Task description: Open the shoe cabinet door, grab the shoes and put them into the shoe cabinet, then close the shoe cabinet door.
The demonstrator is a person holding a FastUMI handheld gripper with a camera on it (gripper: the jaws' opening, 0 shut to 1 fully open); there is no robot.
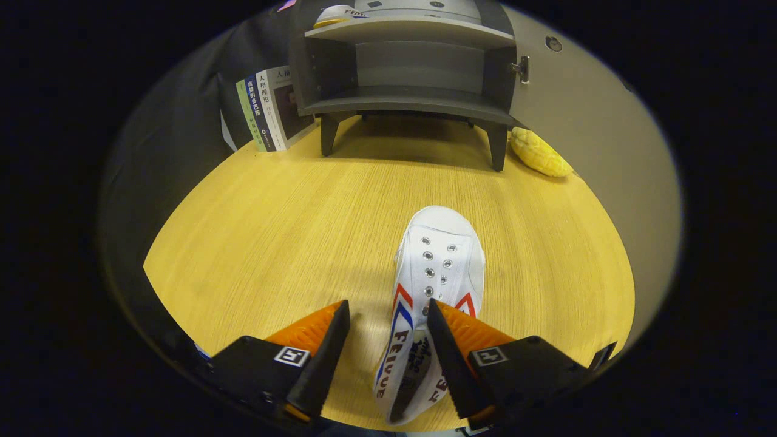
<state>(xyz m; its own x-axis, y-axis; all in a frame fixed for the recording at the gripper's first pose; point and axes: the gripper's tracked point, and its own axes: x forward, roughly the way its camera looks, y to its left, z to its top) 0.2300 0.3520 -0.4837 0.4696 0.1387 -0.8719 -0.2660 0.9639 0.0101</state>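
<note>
A handheld gripper [388, 315] hangs low over a wooden tabletop [273, 243] with its fingers spread wide, holding nothing, as a white canvas sneaker [438, 267] lies just ahead. The shoe's heel end sits in the gap between the fingers, nearer the right one, whose tip overlaps the collar; whether that finger touches the canvas cannot be told. The toe points away toward the grey shoe cabinet [413, 67], which stands well beyond on short legs with its door [583, 121] already swung open to the right. A second sneaker [337, 15] rests on the cabinet's upper shelf, while the lower shelf looks free. Books [270, 109] lean just left of the cabinet, and a yellow plush toy [539, 155] lies beside its right leg, against the open door.

The sneaker is unlaced, judging by its bare eyelets, and looks light and soft: the canvas upper would likely collapse under a squeeze, while the rubber sole and heel rim seem stiffer. A sensible hold, by this view, is across the heel collar or one side wall near the opening, where the fingers can pinch fabric against the sole's edge rather than slide over the smooth rounded toe
</note>
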